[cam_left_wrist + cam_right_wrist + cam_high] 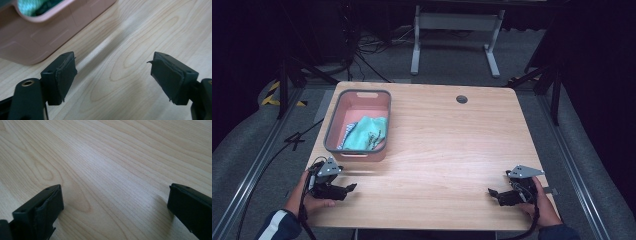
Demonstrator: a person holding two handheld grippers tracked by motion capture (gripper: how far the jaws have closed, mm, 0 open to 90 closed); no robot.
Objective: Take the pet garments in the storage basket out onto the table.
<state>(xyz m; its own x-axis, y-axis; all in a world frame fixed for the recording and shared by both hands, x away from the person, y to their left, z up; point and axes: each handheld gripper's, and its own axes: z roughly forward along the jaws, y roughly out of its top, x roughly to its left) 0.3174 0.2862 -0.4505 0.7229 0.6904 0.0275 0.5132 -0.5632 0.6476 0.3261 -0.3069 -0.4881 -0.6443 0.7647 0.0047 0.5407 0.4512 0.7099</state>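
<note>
The left tool [351, 188] sat at the near left corner of the counter [447, 145], held in the person's left hand [314, 200], its jaws pointing right across the wood. They were spread with nothing between them — bare grain showed in the gap in the left gripper view. No pad touched anything.

Just beyond it, on the far side, stood the pink basket [358, 150] with its grey rim, close to the counter's left edge. In the left gripper view its pink wall [37, 37] rose at the upper left, near the left jaw but apart from it. Inside the basket lay a crumpled teal cloth [364, 132], bunched toward the near right part of the floor, with a strip of it visible over the rim in the left gripper view [35, 6].

Over at the near right corner, the right tool [492, 192] rested low on the counter in the right hand [542, 205], jaws pointing left — and they stood wide apart too, nothing but wood between them in the right gripper view. The two tools were well apart, and the right one was well away from the basket.
</note>
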